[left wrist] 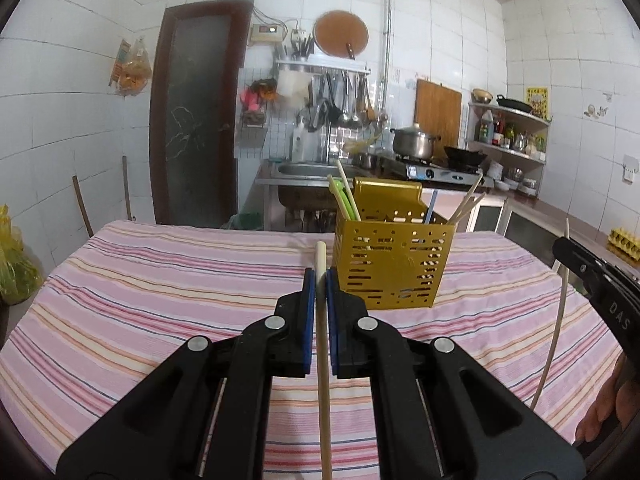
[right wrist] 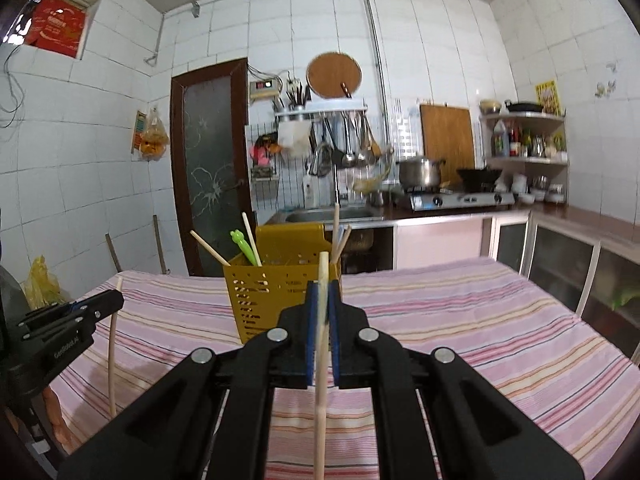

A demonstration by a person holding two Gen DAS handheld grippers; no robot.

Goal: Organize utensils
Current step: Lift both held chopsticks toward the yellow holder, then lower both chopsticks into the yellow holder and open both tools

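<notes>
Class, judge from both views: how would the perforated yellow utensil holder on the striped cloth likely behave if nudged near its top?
The yellow utensil holder looks thin and perforated, so probably light. It stands tall on soft cloth, so it may tip. The leaning chopsticks inside would likely rattle.

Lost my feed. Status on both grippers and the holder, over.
Left gripper shut on a chopstick. Right gripper shut on another chopstick. Yellow holder upright ahead on the striped cloth. Nothing between.
</notes>
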